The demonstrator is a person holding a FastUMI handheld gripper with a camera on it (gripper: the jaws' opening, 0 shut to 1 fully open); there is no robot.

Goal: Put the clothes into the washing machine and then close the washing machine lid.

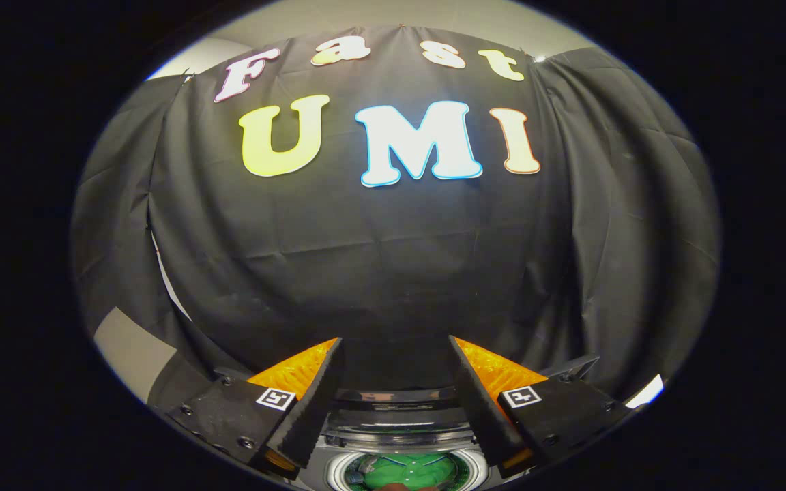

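Green cloth (410, 470) lies inside the washing machine (400, 426) drum: soft, light. My gripper (396, 372) hangs open, empty, above it; I judge a bunched fold grips best.

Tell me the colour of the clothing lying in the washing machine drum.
Green, seen in the gripper view: the clothing lies in the washing machine drum, below the open gripper.

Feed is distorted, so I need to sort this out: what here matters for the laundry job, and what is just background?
Job: open hand-held gripper; green cloth inside round washing machine opening.
Background: black cloth booth wall.
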